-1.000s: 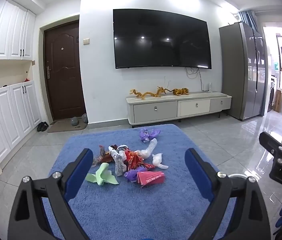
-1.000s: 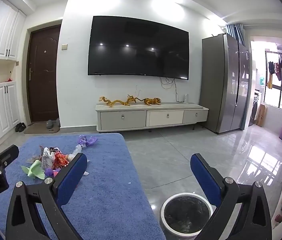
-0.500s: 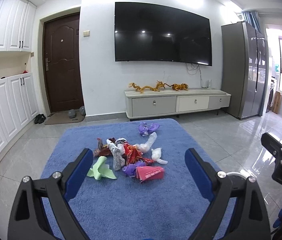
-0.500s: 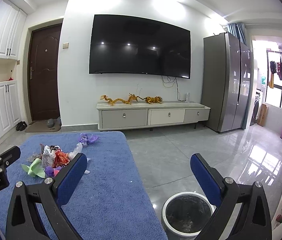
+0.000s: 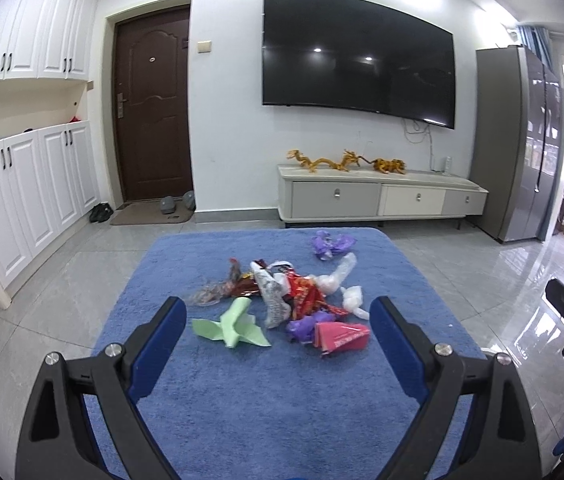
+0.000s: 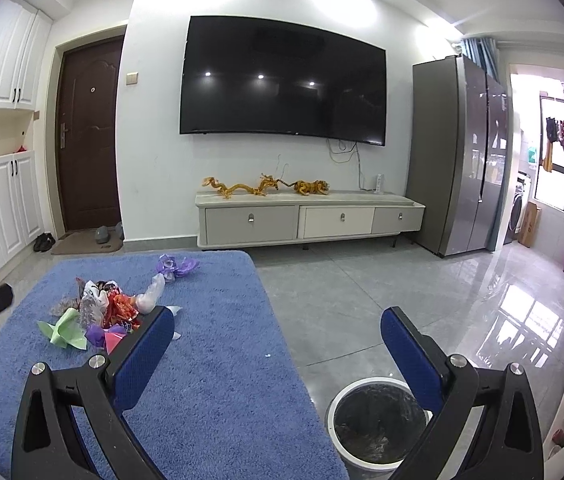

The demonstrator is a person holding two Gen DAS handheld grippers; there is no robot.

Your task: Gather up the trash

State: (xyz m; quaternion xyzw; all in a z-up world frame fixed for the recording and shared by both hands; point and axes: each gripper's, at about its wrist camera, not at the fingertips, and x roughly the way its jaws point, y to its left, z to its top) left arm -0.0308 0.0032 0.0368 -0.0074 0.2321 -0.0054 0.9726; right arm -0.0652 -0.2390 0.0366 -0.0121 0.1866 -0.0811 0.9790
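Holding my left gripper (image 5: 278, 312) wide apart and empty, I am hovering it over the near part of a blue cloth surface (image 5: 242, 400), pointing it toward the trash. The trash pile (image 5: 297, 300) is lying in the middle of the cloth, just beyond my blue pads (image 5: 162, 340). At the pile's near left a folded green paper (image 5: 234, 326) is sitting; at its near right a pink wrapper (image 5: 341, 336) is resting beside a purple scrap (image 5: 299, 326). A red wrapper (image 5: 305, 292) and a white printed bag (image 5: 272, 292) are crowding the centre, with clear crumpled plastic (image 5: 339, 274) on the right. A purple wrapper (image 5: 329, 244) is lying apart, near the far edge.

I am keeping my right gripper (image 6: 278, 340) spread open too, gripping nothing, out to the right of the pile, over the cloth's right edge. Below its right finger (image 6: 413, 356) a white-rimmed bin (image 6: 377, 424) with a dark liner is standing on the grey tiled floor (image 6: 361, 300), just beside the cloth. Far off, a black television (image 6: 282, 80) is hanging above a low cabinet (image 6: 305, 220).
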